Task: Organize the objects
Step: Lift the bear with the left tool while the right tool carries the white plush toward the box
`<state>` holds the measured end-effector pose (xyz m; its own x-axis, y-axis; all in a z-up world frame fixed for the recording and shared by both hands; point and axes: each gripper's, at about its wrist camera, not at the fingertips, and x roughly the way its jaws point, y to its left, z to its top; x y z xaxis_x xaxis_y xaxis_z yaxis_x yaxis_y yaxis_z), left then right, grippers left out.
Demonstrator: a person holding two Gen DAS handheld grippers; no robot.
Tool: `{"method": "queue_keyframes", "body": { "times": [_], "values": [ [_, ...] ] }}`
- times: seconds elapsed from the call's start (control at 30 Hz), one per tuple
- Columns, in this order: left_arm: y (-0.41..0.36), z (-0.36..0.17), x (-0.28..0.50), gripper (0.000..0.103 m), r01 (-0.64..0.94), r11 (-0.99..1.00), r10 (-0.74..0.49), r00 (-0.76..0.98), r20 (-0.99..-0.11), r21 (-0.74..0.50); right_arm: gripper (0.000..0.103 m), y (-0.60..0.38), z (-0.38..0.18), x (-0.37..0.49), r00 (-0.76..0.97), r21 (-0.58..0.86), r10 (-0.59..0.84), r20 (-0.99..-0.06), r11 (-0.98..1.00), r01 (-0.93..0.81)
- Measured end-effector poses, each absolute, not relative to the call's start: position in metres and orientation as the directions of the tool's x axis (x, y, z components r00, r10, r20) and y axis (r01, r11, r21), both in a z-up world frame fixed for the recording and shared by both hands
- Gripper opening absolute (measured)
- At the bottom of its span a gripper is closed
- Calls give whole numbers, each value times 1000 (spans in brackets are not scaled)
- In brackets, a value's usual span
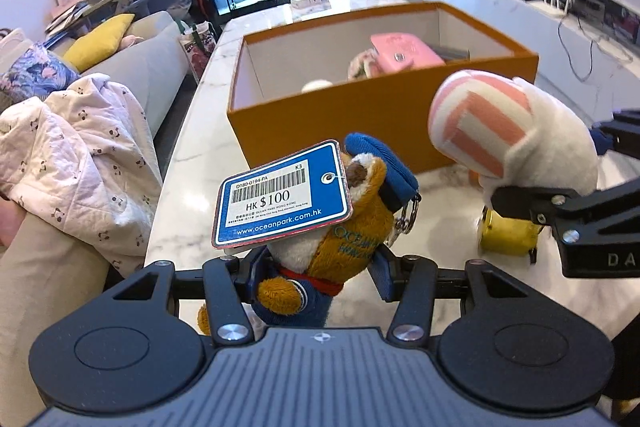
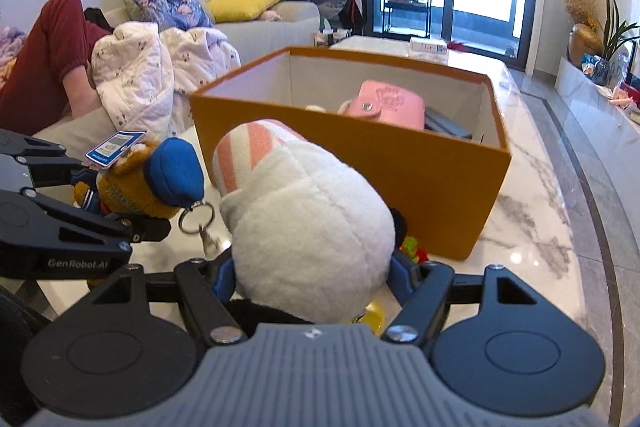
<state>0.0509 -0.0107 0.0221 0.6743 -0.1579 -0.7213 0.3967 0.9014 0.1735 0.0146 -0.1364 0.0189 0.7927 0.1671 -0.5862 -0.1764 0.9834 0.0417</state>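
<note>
My left gripper (image 1: 316, 267) is shut on a small brown plush keychain (image 1: 344, 235) with a blue cap and a blue price tag (image 1: 280, 199); it also shows in the right wrist view (image 2: 148, 187). My right gripper (image 2: 312, 275) is shut on a white plush toy (image 2: 308, 227) with pink-striped feet, also in the left wrist view (image 1: 516, 135). Both toys are held above the marble table (image 1: 200, 147), just short of the open orange box (image 1: 360, 131) (image 2: 400, 167). The box holds a pink pouch (image 2: 388, 103) and other items.
A yellow object (image 1: 508, 235) lies on the table under the white plush. A sofa with a white quilt (image 1: 72, 155) and cushions stands left of the table. A seated person in red (image 2: 48, 55) is on the sofa. A TV counter runs along the right.
</note>
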Motion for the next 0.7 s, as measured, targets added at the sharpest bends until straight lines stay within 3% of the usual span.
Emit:
{"method": "queue_keyframes", "body": {
  "times": [0.7],
  "values": [
    [-40,81,69,59,388,896,-186,768,-613,215,73,-147,80,17,876,18,152,-458,987,-161]
  ]
}}
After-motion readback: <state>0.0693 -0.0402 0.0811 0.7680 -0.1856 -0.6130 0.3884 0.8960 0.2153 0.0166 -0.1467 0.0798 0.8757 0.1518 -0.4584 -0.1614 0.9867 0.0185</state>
